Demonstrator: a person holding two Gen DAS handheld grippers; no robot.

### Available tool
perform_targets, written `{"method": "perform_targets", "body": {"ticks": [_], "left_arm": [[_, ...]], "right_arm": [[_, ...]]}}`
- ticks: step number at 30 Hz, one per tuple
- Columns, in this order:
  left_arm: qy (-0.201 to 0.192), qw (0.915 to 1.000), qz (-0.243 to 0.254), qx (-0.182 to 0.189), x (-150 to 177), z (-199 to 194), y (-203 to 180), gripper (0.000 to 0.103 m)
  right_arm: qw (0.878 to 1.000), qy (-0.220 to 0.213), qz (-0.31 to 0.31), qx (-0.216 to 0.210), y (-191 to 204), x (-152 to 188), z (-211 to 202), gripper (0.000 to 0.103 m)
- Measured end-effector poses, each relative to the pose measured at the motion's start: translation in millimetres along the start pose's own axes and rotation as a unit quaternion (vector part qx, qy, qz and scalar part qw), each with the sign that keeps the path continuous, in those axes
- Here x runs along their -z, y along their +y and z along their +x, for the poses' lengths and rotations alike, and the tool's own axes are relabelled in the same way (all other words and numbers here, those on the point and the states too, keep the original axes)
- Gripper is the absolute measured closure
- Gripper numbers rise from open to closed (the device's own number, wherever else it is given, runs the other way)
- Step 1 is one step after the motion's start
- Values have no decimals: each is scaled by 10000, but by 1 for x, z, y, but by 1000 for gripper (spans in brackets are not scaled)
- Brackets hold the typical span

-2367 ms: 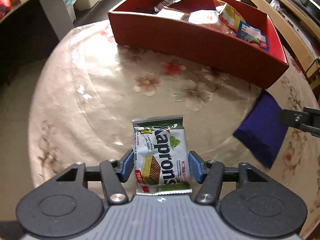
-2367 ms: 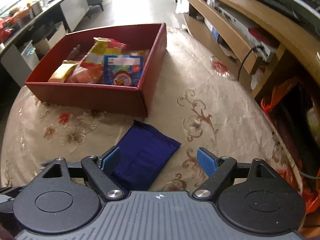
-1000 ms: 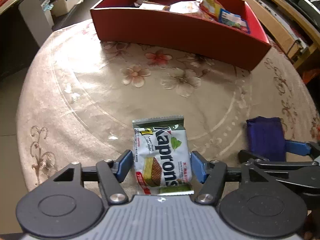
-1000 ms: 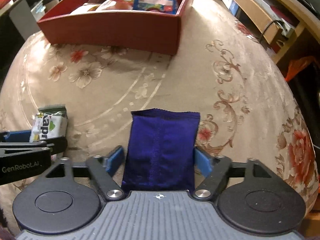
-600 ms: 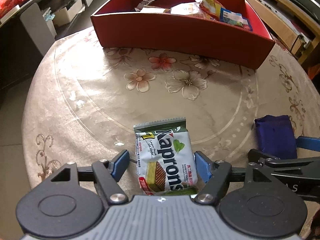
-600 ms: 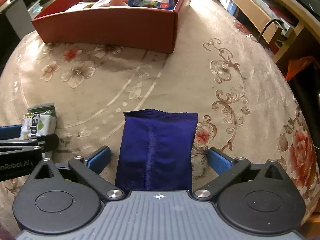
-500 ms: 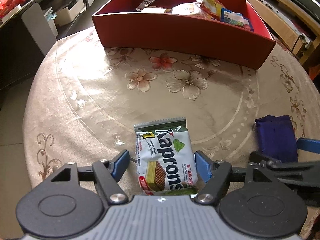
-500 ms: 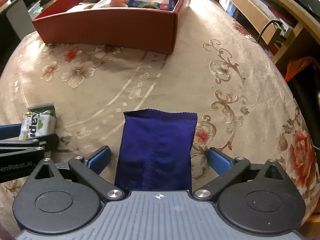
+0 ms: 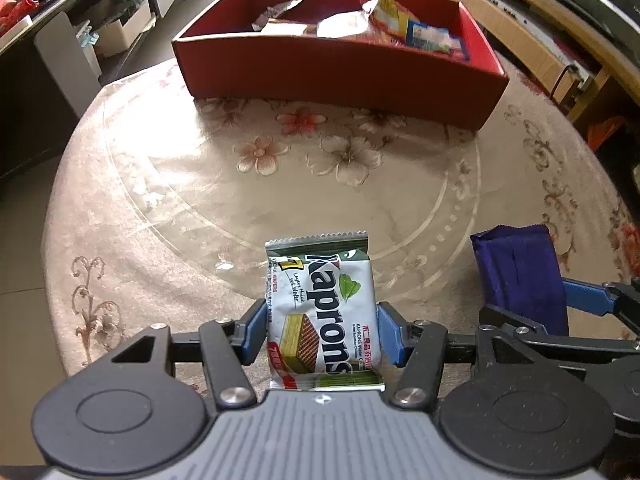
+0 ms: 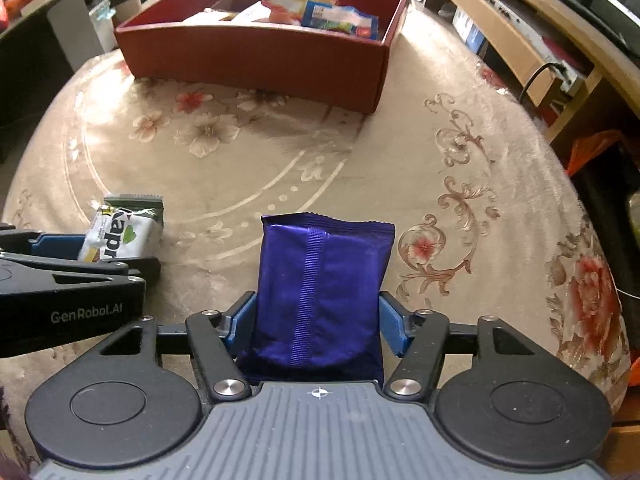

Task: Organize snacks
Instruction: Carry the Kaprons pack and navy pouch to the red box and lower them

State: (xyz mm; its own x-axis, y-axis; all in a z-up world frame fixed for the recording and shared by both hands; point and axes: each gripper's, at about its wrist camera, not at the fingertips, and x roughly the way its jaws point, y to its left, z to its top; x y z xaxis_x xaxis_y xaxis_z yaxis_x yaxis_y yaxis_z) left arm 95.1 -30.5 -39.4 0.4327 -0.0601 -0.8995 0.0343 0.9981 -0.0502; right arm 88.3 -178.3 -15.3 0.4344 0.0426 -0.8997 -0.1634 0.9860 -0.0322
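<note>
Left claw [image 9: 322,334] has just closed, clamped on white-green Kaprons wafer packet [image 9: 322,312], near side of the open red cardboard box [image 9: 340,68]. Right claw [image 10: 318,330] likewise just closed on glossy purple foil packet [image 10: 320,292]. Only the right view shows the packet's ribbed back seam; desk [image 10: 420,184] floral-clothed.

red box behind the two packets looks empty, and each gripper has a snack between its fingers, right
Not quite: the red box is not empty. The right wrist view shows several snack packets already in it. The rest holds: the left gripper has the Kaprons wafer packet, the right gripper the blue packet.
</note>
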Motion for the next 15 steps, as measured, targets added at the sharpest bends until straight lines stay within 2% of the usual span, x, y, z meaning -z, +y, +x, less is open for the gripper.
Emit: {"method": "perform_targets", "body": {"ticks": [8,15], "left_arm": [[-324,9994,47,-82,-7,-14,-1,47],[-425,9991,-10,-77,-15,-17,2,47]], "right_arm": [[9996,-263,76,50,0,-5,-14,33],[9992,-400,78,32,-1,-13,-17,33]]}}
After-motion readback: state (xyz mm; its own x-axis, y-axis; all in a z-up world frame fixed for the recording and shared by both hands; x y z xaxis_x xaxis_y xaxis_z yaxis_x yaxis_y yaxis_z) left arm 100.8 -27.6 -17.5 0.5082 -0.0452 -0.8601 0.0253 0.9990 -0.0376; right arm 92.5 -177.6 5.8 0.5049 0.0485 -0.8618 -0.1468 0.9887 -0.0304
